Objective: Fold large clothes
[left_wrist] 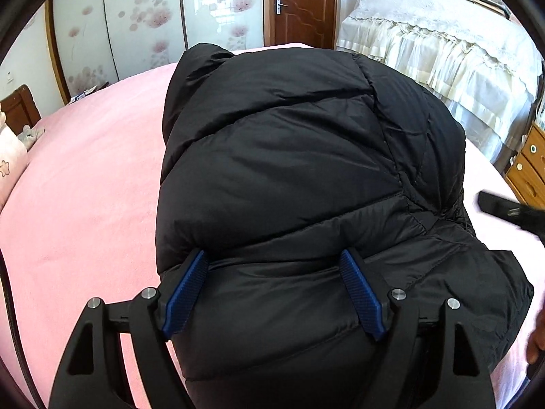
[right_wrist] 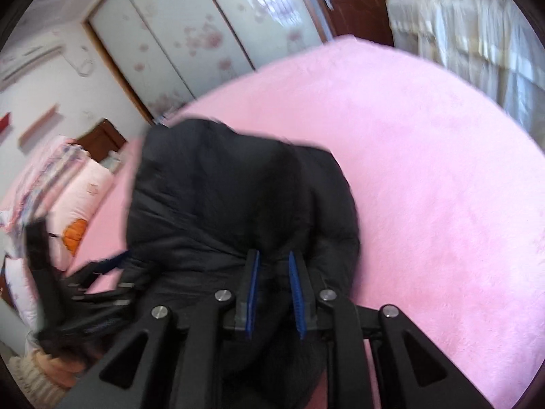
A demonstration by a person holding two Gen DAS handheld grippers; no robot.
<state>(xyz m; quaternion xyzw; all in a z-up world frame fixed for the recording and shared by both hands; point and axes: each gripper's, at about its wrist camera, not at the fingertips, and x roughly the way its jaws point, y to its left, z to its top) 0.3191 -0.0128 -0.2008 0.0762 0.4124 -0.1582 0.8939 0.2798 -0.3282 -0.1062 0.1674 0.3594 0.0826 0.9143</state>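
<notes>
A black puffer jacket (left_wrist: 289, 170) lies in a bulky folded heap on a bed covered with a pink fleece blanket (left_wrist: 85, 204). The scene is shown from two cameras, one on each pair of tongs, looking forward along their blue-padded fingers.

In the left wrist view, the left tongs (left_wrist: 272, 272) are spread wide, with the near edge of the jacket bulging up between the two blue pads. The pads sit against the quilted fabric on either side of a thick fold; whether they are pressing it or only resting there cannot be told. The rest of the jacket rises ahead of the tongs. Far to the right of them, the dark tip of the other tool shows over the blanket, blurred.

In the right wrist view, which is blurred, the right tongs (right_wrist: 274, 269) stand only narrowly apart, with a small ridge of jacket fabric between the pads. It cannot be told whether the pads are pinching this ridge or have let it go. The jacket heap sits directly ahead of and slightly left of these tongs, with bare pink blanket stretching to their right. To their lower left, the left tongs appear at the jacket's other side.

Beyond the bed, ahead of both tongs, stands a wardrobe with frosted floral sliding doors (left_wrist: 143, 24) and a brown wooden door (left_wrist: 299, 6). Pale pillows (right_wrist: 81, 197) are piled to the left.
</notes>
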